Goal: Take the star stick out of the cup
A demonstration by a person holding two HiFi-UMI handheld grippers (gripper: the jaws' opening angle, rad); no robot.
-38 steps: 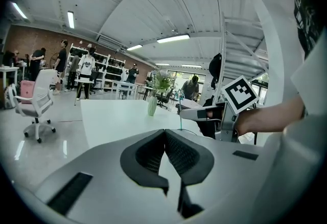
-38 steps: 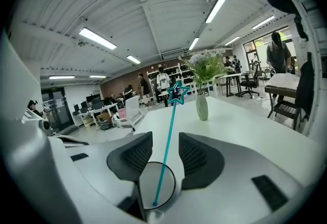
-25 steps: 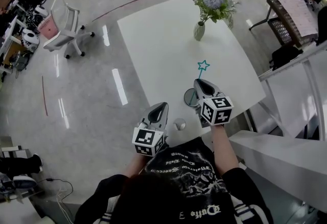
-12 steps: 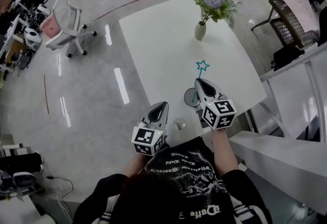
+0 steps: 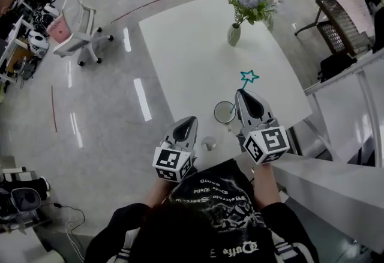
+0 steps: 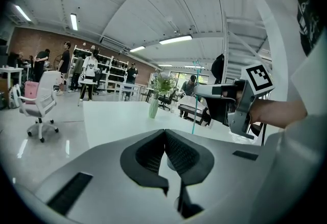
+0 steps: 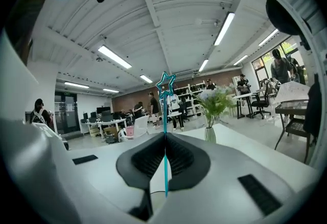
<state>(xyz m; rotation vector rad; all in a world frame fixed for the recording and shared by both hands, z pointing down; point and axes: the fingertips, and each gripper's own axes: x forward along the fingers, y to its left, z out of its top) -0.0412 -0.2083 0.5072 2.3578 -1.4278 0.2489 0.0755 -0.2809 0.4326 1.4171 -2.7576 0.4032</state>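
Observation:
The teal star stick stands nearly upright with my right gripper shut on its shaft. In the right gripper view the star stick rises above the closed pads, and its lower end hangs free below them with no cup round it. The clear round cup sits on the white table, just left of the right gripper. My left gripper is at the table's front edge, left of the cup. In its own view the left gripper is shut on nothing.
A vase of flowers stands at the table's far side. A small round object lies by the front edge between the grippers. A white office chair is on the floor at left. A white rail runs along the right.
My right gripper has moved right and slightly back with the star stick in it. The cup, partly under the gripper before, now shows whole beside it. The left gripper barely moved.

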